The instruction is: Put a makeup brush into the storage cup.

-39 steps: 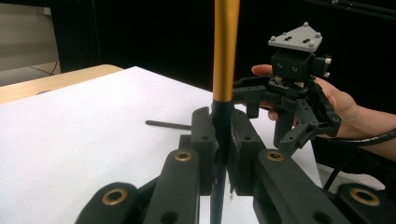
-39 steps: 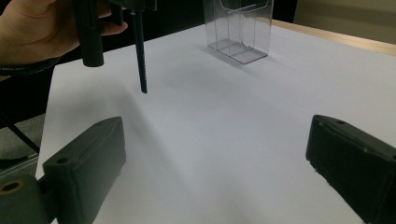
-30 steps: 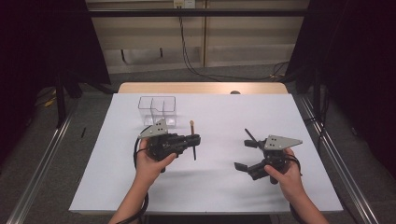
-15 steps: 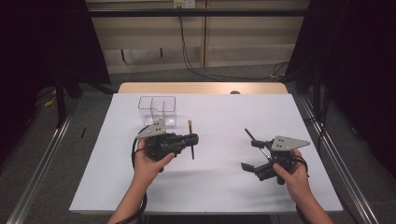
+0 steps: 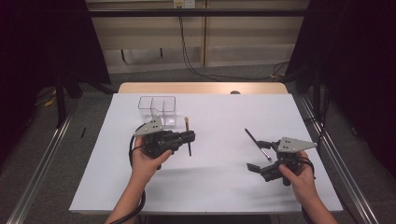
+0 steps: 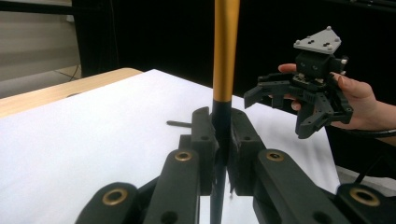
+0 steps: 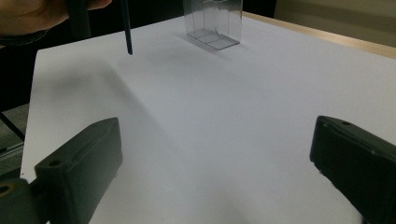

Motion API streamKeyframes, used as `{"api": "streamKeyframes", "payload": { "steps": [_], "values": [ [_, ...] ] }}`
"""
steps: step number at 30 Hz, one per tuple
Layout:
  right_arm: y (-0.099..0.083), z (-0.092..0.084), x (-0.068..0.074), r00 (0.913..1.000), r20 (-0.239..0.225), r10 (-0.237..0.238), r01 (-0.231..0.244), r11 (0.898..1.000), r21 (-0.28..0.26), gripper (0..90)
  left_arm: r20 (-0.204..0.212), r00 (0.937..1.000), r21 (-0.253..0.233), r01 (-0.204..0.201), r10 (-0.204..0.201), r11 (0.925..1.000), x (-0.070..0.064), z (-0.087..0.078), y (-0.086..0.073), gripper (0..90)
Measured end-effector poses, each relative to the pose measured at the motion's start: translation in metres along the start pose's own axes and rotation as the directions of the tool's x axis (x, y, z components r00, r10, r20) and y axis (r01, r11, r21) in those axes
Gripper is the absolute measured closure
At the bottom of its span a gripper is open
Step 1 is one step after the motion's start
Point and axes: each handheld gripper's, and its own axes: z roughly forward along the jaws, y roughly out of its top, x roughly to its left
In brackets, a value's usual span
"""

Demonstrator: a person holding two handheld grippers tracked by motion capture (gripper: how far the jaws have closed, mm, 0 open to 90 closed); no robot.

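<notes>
White table [image 5: 210, 186] carried a clear two-compartment box [image 5: 157, 106] near its far left. The left gripper [image 5: 188, 137] sat clamped on a makeup brush [image 5: 188, 136] just beside that box; the right gripper [image 5: 258, 155] stood wide apart, empty. A second black brush [image 5: 257, 144] lay beside it: light, stiff, slim, probably slippery, best pinched mid-handle.

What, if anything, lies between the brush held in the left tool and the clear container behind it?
Nothing visible. The brush is clamped in the left tool, and only bare white table separates it from the clear container.
</notes>
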Motion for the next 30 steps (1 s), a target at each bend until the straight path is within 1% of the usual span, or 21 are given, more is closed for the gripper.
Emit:
{"api": "streamKeyframes", "payload": {
  "steps": [3,10,15,21,24,30],
  "values": [
    [-0.002,-0.002,-0.001,1.0,0.006,0.002,-0.002,1.0,0.004,1.9,-0.005,1.0,0.0,0.001,-0.001,1.0,0.001,-0.001,0.001,82.9],
    [-0.006,-0.005,-0.001,0.9999,0.01,0.009,-0.009,1.0,-0.003,1.9,-0.037,0.9993,0.013,-0.005,0.005,0.9999,0.007,-0.005,0.003,82.9],
    [-0.01,-0.007,-0.002,0.9999,0.015,0.008,-0.008,1.0,-0.001,1.9,-0.049,0.9988,0.007,-0.002,0.003,1.0,0.01,-0.008,0.004,82.9],
    [-0.012,-0.011,-0.002,0.9997,0.016,0.018,-0.018,1.0,-0.015,1.9,-0.074,0.9973,0.002,0.002,-0.002,1.0,0.015,-0.012,0.005,82.9],
    [-0.014,-0.013,-0.003,0.9996,0.02,0.019,-0.019,1.0,-0.021,1.9,-0.085,0.9964,0.007,0.001,0.0,1.0,0.018,-0.014,0.005,82.9],
    [-0.015,-0.015,-0.003,0.9996,0.017,0.02,-0.02,1.0,-0.019,2.0,-0.106,0.9943,0.01,0.003,-0.002,1.0,0.024,-0.016,0.007,83.0]
  ]
}}
